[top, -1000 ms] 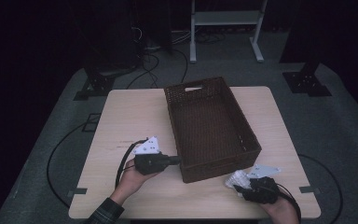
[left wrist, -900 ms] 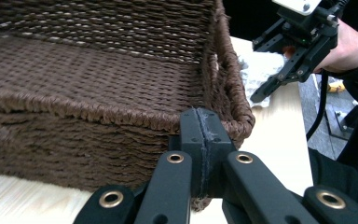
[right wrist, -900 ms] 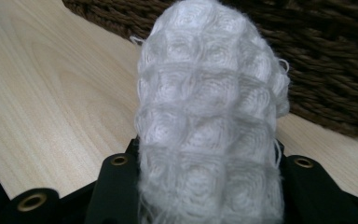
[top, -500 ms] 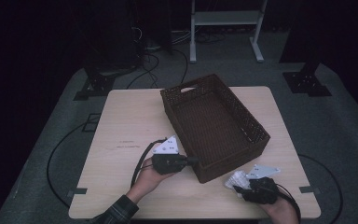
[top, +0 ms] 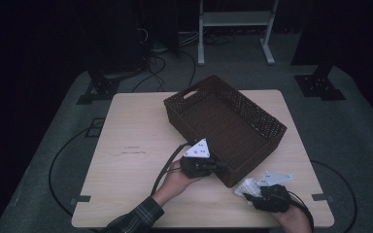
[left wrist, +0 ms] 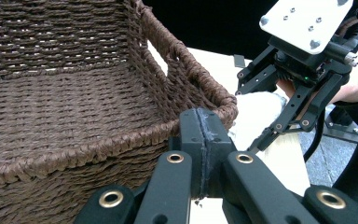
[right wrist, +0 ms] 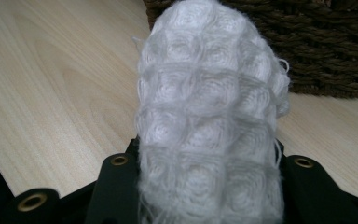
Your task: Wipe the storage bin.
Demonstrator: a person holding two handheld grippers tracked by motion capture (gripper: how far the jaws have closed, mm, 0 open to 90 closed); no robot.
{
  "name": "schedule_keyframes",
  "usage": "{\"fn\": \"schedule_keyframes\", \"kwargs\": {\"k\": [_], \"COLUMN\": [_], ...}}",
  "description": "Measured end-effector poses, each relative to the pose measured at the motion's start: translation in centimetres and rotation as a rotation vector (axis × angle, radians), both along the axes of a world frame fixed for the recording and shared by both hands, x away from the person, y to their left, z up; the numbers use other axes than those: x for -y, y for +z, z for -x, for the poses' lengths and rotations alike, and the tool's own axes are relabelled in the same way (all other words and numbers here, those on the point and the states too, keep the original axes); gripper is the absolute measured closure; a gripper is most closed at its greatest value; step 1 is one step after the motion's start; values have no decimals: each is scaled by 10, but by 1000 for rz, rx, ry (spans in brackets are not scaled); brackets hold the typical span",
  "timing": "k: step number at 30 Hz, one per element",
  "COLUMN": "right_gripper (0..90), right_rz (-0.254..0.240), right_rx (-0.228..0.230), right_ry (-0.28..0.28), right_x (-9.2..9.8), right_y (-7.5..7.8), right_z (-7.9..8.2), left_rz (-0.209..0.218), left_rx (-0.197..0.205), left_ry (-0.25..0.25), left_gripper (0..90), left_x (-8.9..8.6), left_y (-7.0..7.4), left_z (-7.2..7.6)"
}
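My right gripper (top: 253,193) sits at the near right corner of the bench (top: 136,126), jaws clamped on a white knitted cloth (right wrist: 209,116). The woven basket (top: 223,116) lies just beyond it, up and to the left, its long axis running diagonally from far left to near right, so I judge the cloth needs a short lift over the near rim. My left gripper (top: 217,166), jaws pressed together and empty, is against the basket's near wall. The pale wood bench stands on grey carpet in a dark room.
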State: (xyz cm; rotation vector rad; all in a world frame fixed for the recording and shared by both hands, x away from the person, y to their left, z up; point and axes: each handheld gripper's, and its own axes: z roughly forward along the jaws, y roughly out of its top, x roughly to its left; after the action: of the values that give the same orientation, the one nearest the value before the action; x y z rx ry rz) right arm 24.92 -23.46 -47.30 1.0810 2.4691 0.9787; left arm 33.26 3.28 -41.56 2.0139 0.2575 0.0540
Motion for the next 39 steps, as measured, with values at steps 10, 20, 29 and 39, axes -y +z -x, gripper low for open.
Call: {"fn": "schedule_keyframes", "kwargs": {"k": [10,20,29,39], "right_gripper": [557,556,556,556], "right_rz": [-1,-4,-6,-6], "right_rx": [2,-1,1,-1], "right_ry": [-1,-6,-8,-10], "right_x": [0,1,3,3], "right_y": [1,1,1,1], "right_z": [0,1,0,0], "left_rz": [-8,-48,-66,-93], "left_rx": [10,7,39,74], "left_ry": [66,176,288,367], "left_gripper": [718,473,354,260], "left_x": [-21,-54,-85,-99], "left_y": [8,15,33,39], "left_z": [-8,-33,-72,-101]}}
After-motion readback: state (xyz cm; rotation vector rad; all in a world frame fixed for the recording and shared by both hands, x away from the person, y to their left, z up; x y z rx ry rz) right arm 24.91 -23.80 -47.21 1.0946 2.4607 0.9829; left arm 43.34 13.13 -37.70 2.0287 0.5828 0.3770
